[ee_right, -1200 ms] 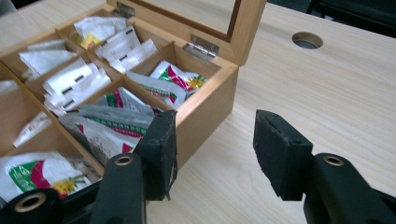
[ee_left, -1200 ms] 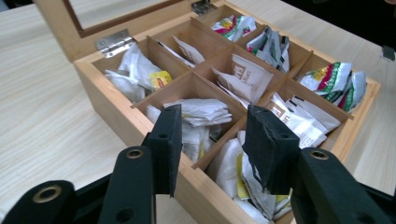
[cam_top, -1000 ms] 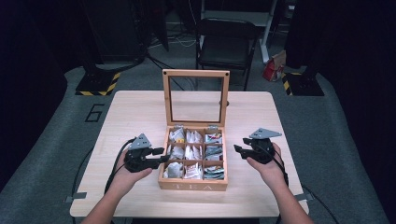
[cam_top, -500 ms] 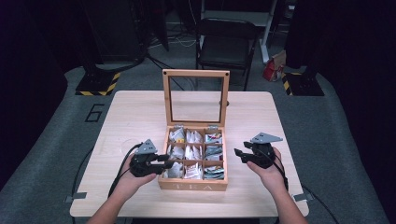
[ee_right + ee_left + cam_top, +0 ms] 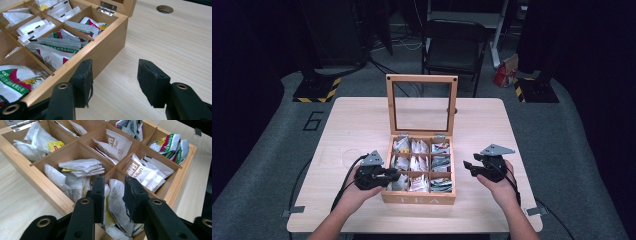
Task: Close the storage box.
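Observation:
A wooden tea box (image 5: 419,199) stands open at the table's front middle, its compartments full of sachets. My left gripper (image 5: 394,175) reaches over the box's left wall (image 5: 45,185) into the front-left compartment. Its jaws (image 5: 114,182) have just been closing and now stand either side of a crumpled white sachet (image 5: 116,202); I see no firm pinch on it. My right gripper (image 5: 468,166) hovers just right of the box, open, its jaws having just widened a little. Only bare tabletop lies between its fingertips (image 5: 115,67), beside the box's side wall (image 5: 105,50).
The box's glass-paned lid (image 5: 422,80) stands upright at the back on metal hinges (image 5: 107,7). A round hole (image 5: 164,9) is cut in the table behind the box. A black chair (image 5: 452,45) stands beyond the far edge.
The left gripper's jaws have narrowed and its tips sit a little farther over the front-left compartment. The right hand has hardly moved.

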`<act>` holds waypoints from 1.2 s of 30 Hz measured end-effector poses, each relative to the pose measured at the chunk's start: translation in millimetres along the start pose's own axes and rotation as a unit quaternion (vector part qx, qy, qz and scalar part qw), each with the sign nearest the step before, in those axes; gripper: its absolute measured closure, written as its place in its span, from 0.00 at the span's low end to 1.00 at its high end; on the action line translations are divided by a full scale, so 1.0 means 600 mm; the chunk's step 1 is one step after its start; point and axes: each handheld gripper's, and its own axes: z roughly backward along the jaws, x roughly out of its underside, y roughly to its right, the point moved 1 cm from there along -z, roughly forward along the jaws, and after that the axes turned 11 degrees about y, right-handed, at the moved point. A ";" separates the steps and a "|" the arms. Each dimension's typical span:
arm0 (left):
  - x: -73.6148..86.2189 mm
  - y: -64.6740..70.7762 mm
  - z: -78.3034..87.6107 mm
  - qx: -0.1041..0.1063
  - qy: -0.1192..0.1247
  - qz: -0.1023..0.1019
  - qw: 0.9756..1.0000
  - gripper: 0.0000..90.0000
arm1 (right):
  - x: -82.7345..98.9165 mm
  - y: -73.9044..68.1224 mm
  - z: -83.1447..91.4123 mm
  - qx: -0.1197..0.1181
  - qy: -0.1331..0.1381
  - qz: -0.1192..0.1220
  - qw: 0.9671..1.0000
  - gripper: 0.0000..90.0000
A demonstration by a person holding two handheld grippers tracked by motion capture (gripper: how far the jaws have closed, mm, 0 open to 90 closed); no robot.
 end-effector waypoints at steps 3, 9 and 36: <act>0.001 0.002 -0.004 -0.001 -0.003 -0.002 1.000 0.79 | 0.002 -0.001 -0.002 0.001 -0.001 0.002 1.000 0.51; 0.001 0.004 0.001 0.000 -0.007 -0.003 1.000 0.89 | 0.003 -0.001 -0.001 0.004 -0.002 -0.001 1.000 0.50; -0.043 0.006 0.045 -0.019 0.031 -0.018 0.999 0.99 | 0.010 0.000 -0.004 0.005 -0.003 -0.001 1.000 0.50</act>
